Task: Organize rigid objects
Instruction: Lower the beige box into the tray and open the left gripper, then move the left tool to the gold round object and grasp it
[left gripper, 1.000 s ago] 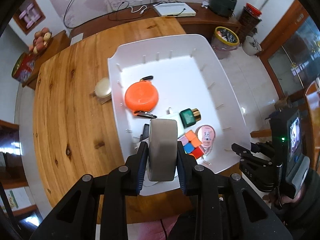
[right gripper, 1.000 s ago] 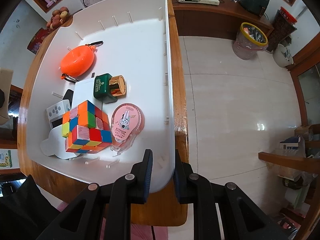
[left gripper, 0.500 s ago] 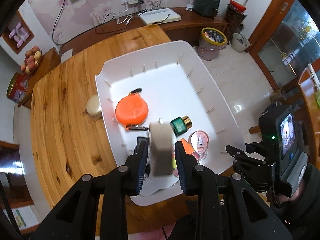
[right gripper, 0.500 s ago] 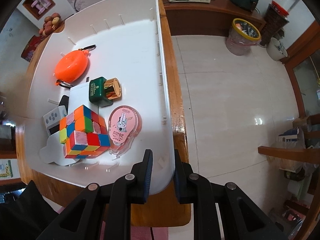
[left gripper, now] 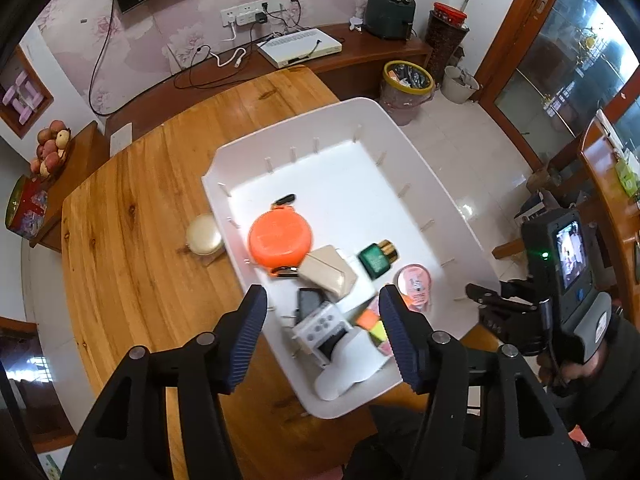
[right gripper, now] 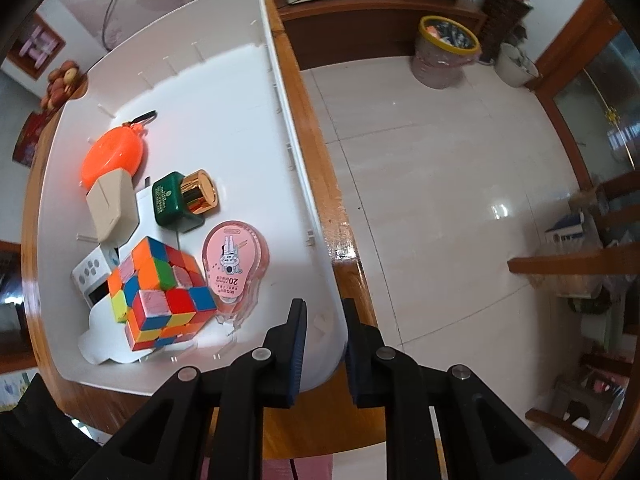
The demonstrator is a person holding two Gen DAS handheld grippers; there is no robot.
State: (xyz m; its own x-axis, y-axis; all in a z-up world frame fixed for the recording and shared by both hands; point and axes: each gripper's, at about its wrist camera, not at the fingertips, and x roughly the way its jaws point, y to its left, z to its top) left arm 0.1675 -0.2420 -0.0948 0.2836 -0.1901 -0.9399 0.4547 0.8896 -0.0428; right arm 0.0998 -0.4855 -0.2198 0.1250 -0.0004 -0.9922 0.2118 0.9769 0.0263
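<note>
A white bin (left gripper: 440, 216) on a wooden table (left gripper: 132, 264) is seen largely filled. Just ahead of the left gripper (left gripper: 322, 336), whose jaws stand wide apart and empty, a beige box (left gripper: 328, 272) lies tilted among the collected things, leaning on an orange round case (left gripper: 279, 238). Around it are gathered a green bottle with a gold cap (right gripper: 182, 198), a pink tape dispenser (right gripper: 234, 266), a colour cube (right gripper: 160, 290), a small white toy stove (left gripper: 320, 330) and a flat white piece (left gripper: 348, 368) nearest the gripper. The bin's near corner is held between the narrow-set jaws of the right gripper (right gripper: 324, 350), apparently to steady it. One item is left outside: a round cream compact (left gripper: 204, 236), resting on the table just beyond the bin's wall, ahead and to the left of the left gripper. The sorting is judged nearly finished, with that compact likely the last piece to be brought in.
</note>
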